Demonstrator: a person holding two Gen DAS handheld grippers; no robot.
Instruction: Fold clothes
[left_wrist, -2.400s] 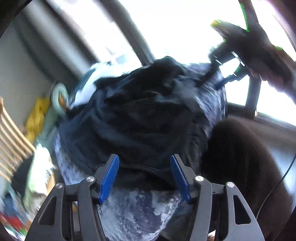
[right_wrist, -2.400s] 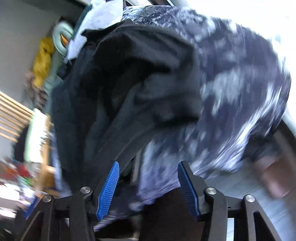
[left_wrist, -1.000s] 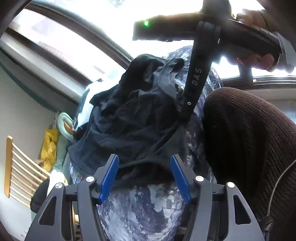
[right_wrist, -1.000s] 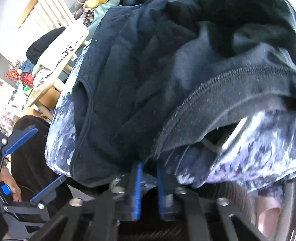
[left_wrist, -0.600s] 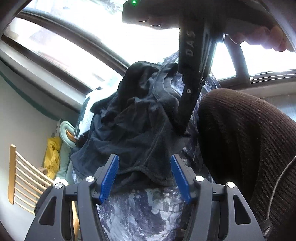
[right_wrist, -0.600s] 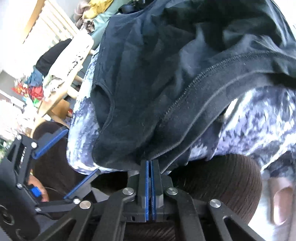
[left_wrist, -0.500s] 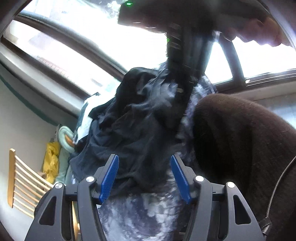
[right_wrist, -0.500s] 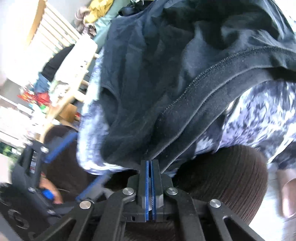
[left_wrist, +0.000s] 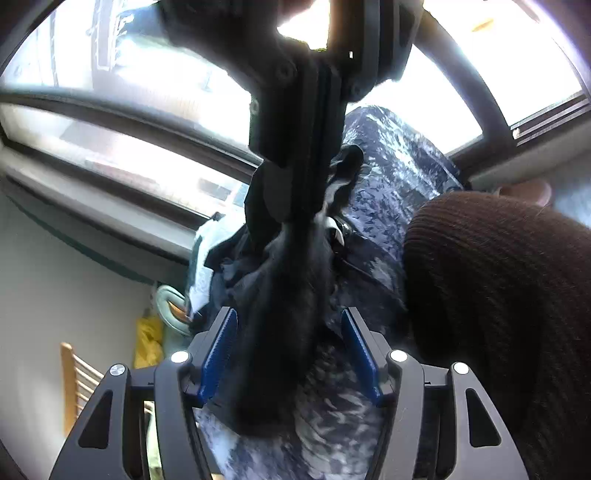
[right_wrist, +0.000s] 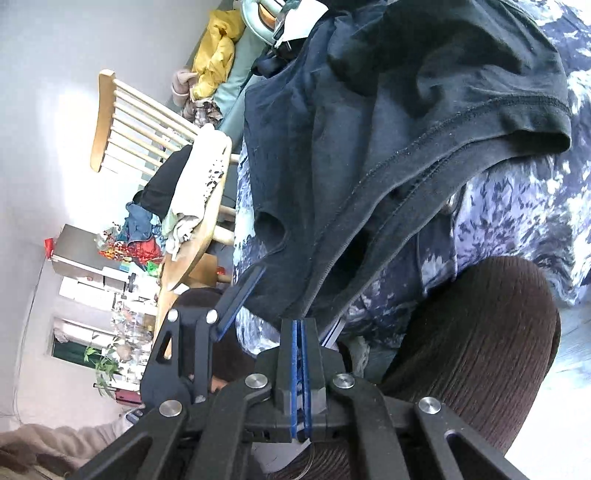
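A dark navy-black garment (right_wrist: 399, 122) lies crumpled on a blue-and-white mottled cover (right_wrist: 517, 206). My right gripper (right_wrist: 300, 328) is shut on the garment's stitched hem and lifts it; in the left wrist view the right gripper (left_wrist: 295, 122) rises above, with the garment (left_wrist: 288, 295) hanging from it as a blurred dark strip. My left gripper (left_wrist: 290, 347) is open, its blue pads on either side of the hanging cloth without pinching it. It also shows in the right wrist view (right_wrist: 236, 299), low and left of the hem.
A brown ribbed knee (left_wrist: 498, 314) is on the right, also in the right wrist view (right_wrist: 480, 343). A wooden chair (right_wrist: 147, 122) draped with clothes, a yellow cloth (right_wrist: 216, 48) and cluttered shelves (right_wrist: 110, 280) stand to the left. Windows (left_wrist: 147, 110) are behind.
My right gripper shut on the garment's hem and has pulled it upward, so the cloth now hangs between my open left fingers. The left gripper has stayed open.
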